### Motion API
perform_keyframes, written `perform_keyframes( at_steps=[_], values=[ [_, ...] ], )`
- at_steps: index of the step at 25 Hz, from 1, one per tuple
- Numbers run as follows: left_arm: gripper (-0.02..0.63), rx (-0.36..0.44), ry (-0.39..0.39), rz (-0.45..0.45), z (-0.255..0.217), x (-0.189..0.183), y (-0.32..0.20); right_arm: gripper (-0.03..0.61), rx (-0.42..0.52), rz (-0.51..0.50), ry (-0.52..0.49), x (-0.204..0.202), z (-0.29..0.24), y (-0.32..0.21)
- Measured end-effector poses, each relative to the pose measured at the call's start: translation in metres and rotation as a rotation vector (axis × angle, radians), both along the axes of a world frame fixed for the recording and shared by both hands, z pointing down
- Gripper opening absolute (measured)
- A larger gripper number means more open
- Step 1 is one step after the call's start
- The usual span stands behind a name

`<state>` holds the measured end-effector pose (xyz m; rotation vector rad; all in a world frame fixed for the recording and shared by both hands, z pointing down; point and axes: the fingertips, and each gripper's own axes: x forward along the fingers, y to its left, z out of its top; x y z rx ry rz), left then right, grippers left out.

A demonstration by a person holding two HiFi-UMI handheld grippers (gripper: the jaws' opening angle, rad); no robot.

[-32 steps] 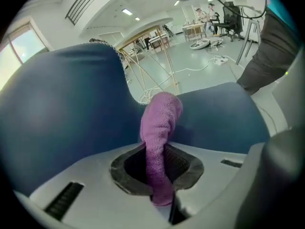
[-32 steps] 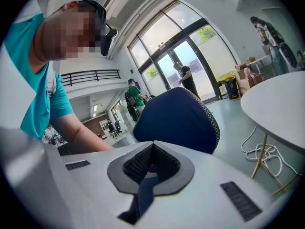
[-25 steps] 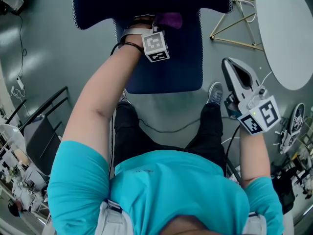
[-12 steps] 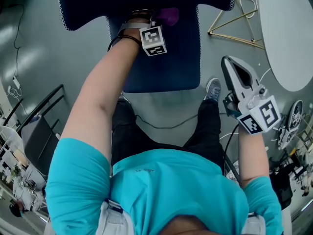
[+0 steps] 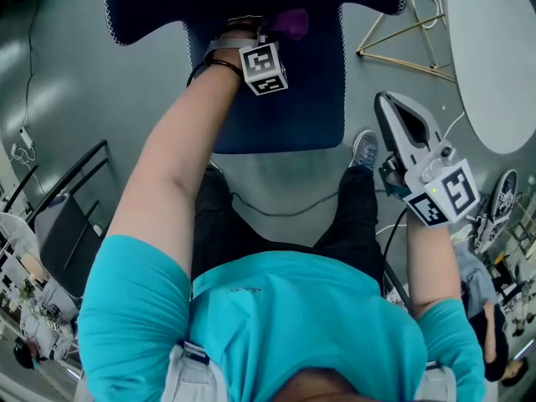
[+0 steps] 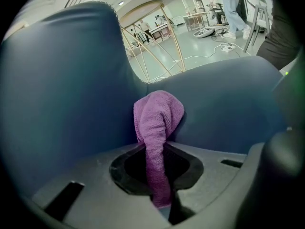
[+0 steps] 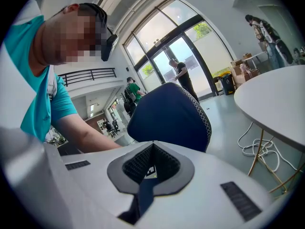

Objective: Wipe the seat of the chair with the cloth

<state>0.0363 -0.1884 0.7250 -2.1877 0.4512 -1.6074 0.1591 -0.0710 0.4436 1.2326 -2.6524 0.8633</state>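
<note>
The left gripper (image 6: 159, 194) pinches a purple cloth (image 6: 157, 120) on the navy chair seat (image 5: 293, 99). The right gripper (image 5: 394, 111), jaws together and empty, hangs over grey floor (image 5: 100, 82) beside a white round table (image 5: 494, 57).

Bunched purple cloth (image 6: 157, 120) lies on navy chair seat (image 5: 293, 99).
</note>
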Motion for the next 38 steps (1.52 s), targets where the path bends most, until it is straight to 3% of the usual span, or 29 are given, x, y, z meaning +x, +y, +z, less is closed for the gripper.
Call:
perform_keyframes(
  at_steps=[10, 25, 38],
  values=[
    [0.051, -0.026, 0.017, -0.04, 0.009, -0.005, 0.02, -0.009, 0.009, -0.014, -0.003, -0.004, -0.003, 0.002],
    [0.051, -0.086, 0.023, 0.014, 0.001, -0.009, 0.081, -0.009, 0.034, -0.012, -0.009, -0.013, -0.017, 0.01],
    [0.051, -0.121, 0.037, 0.007, 0.0, -0.021, 0.135, -0.009, 0.052, -0.02, -0.006, -0.029, -0.03, 0.024]
  ],
)
